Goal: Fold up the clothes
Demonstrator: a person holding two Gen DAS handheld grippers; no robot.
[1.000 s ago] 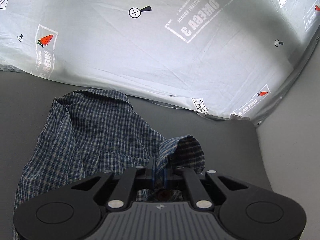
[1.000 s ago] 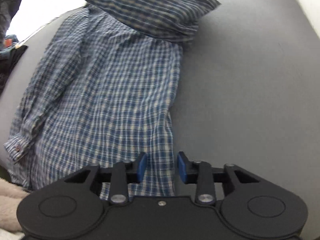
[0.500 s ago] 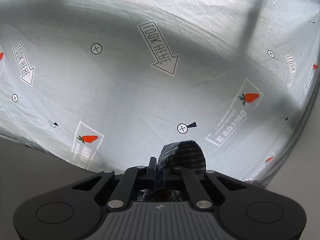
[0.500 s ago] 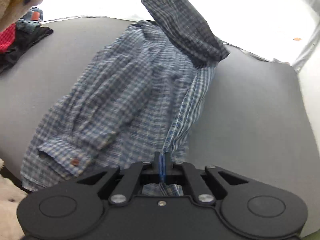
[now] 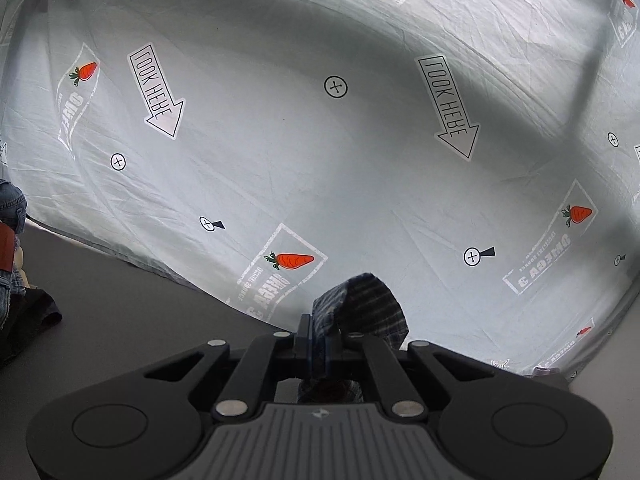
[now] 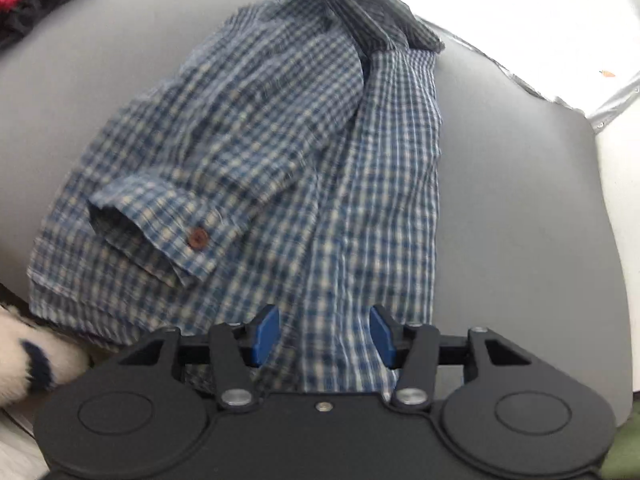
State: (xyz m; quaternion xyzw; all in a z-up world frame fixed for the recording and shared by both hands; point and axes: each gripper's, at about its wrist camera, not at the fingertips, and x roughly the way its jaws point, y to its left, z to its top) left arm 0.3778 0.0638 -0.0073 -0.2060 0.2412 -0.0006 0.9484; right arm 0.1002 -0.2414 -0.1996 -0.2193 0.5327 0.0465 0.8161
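Observation:
A blue checked shirt [image 6: 280,160] lies partly folded on the grey table [image 6: 520,220], a buttoned cuff [image 6: 176,232] resting across its left half. My right gripper [image 6: 324,332] hangs low over the shirt's near hem with its jaws opening; the cloth lies under and between the blue pads [image 6: 267,328] and they do not press on it. My left gripper [image 5: 318,344] is shut on a fold of the shirt [image 5: 360,308] and holds it up. In the right wrist view that lifted part [image 6: 360,8] rises from the shirt's far end.
A pale printed sheet [image 5: 320,140] with carrots and arrows hangs behind the table. A pile of dark, red and denim clothes [image 5: 16,272] sits at the table's left end [image 6: 24,4]. Something white and fluffy [image 6: 28,360] lies at the near left.
The right gripper shut on the shirt's right edge, carried it leftward over the body, then let go and its jaws parted. The left gripper lifted its fold up and away, towards the sheet.

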